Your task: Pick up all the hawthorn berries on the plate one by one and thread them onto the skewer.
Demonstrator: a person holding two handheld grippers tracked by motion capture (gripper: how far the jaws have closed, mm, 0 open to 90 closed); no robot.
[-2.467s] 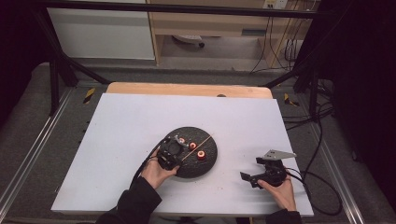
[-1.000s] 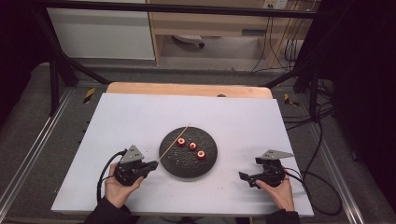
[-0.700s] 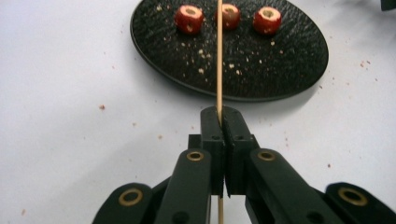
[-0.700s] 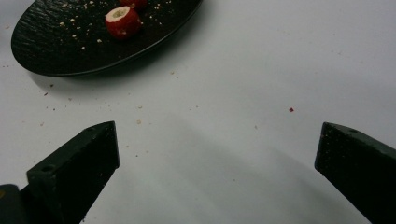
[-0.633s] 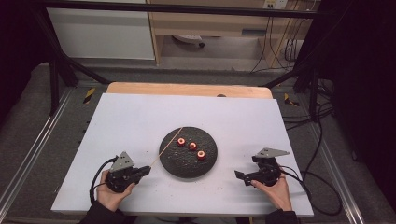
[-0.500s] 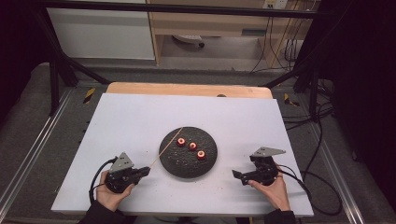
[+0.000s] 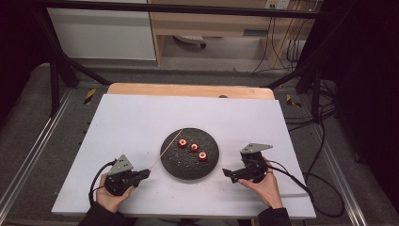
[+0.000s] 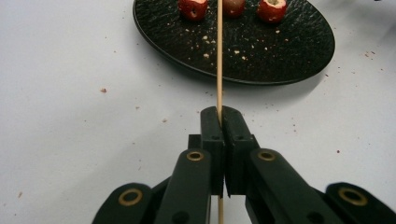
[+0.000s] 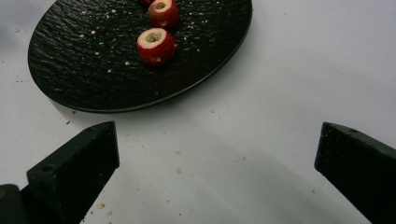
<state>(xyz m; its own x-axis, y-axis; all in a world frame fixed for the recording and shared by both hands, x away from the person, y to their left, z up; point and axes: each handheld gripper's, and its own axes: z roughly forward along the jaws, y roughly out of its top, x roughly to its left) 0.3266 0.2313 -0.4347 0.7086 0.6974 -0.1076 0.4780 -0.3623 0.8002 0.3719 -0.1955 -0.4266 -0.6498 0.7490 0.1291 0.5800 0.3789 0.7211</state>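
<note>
At the left of the high view, the left gripper (image 7: 143, 174) sits low over the white tabletop (image 7: 131, 122), near the front edge and well clear of the plate. A couple of seconds ago it was over the plate itself; since then it has drawn back towards the person and brought a thin, pale wooden skewer (image 7: 165, 149) with it. In the left gripper view its jaws are pressed fully together on the skewer's (image 8: 219, 56) near end, and the stick runs straight out from them, over the plate's near rim and on towards the fruit. The skewer's far tip reaches just past the rim at the upper left.

In the middle lies the round, black, rough-textured plate (image 7: 175, 165), strewn with pale crumbs. On it rest three small red cored fruit pieces (image 7: 194, 147) in a short slanting row, apart from each other; none is on the skewer yet.

At the right, the right gripper (image 7: 227, 173) has edged in from the table's front right corner towards the plate's right rim over the last second. Its jaws stand wide apart with only bare tabletop between them, as the right gripper view shows, and the nearest fruit piece (image 9: 156, 45) lies just ahead on the plate.

So the stick is now secured and aimed, and the free gripper looks ready to pick up or steady a fruit for threading.
</note>
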